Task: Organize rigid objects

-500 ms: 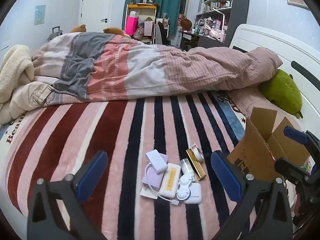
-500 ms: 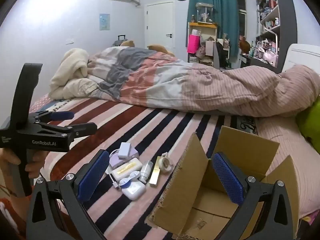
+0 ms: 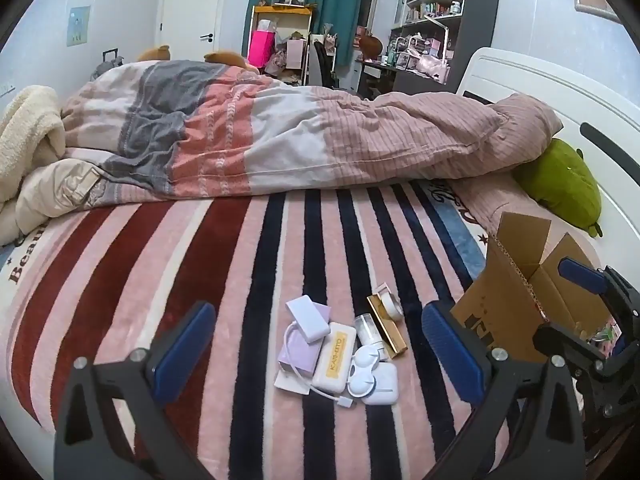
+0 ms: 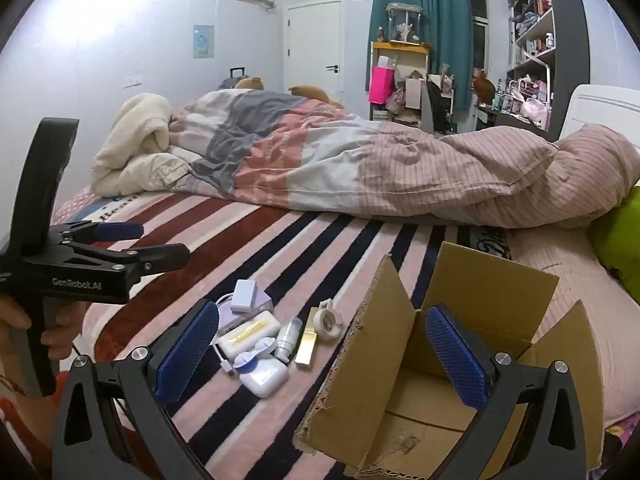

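A cluster of small rigid objects lies on the striped bed: a white charger block point(image 3: 307, 318) point(image 4: 244, 295), a white case with a yellow label point(image 3: 335, 357) point(image 4: 248, 334), a white earbud case point(image 3: 382, 383) point(image 4: 264, 376), a small clear bottle point(image 3: 367, 328) point(image 4: 289, 336), a gold bar point(image 3: 387, 327) point(image 4: 305, 343) and a tape dispenser point(image 3: 390, 299) point(image 4: 329, 321). An open cardboard box point(image 3: 516, 300) point(image 4: 472, 344) stands to their right. My left gripper point(image 3: 320, 354) is open above the cluster. My right gripper point(image 4: 320, 354) is open over the box's left flap.
A rumpled pink and grey duvet point(image 3: 280, 136) lies across the far half of the bed. A green plush point(image 3: 560, 180) sits by the white headboard point(image 3: 540, 92). A cream blanket point(image 4: 136, 144) is bunched at the far left.
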Demonstrator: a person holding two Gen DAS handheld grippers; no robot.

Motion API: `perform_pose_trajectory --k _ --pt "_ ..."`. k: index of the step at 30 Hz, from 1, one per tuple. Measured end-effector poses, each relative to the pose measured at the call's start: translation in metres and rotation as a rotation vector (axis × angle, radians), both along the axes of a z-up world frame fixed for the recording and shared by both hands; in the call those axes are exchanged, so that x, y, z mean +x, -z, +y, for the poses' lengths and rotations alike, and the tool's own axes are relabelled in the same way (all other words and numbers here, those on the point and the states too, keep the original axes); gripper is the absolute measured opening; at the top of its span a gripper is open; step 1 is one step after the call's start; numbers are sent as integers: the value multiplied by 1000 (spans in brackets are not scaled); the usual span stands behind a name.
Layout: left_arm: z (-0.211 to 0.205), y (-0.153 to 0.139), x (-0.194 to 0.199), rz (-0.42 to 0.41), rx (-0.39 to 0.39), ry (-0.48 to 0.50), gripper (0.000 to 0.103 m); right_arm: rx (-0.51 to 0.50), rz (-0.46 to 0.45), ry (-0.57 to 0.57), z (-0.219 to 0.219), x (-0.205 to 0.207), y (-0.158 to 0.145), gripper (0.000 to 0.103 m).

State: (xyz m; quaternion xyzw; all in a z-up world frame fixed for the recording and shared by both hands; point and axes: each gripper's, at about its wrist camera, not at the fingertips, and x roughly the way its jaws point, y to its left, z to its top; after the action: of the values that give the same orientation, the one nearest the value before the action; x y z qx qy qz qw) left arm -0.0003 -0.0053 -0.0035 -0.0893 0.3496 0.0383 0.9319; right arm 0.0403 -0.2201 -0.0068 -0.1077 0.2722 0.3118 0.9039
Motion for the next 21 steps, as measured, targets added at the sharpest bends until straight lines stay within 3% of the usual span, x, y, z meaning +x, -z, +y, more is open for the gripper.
perform_pose_trajectory --k 21 --pt "0 3 2 10 7 -8 103 1 9 -5 4 0 3 103"
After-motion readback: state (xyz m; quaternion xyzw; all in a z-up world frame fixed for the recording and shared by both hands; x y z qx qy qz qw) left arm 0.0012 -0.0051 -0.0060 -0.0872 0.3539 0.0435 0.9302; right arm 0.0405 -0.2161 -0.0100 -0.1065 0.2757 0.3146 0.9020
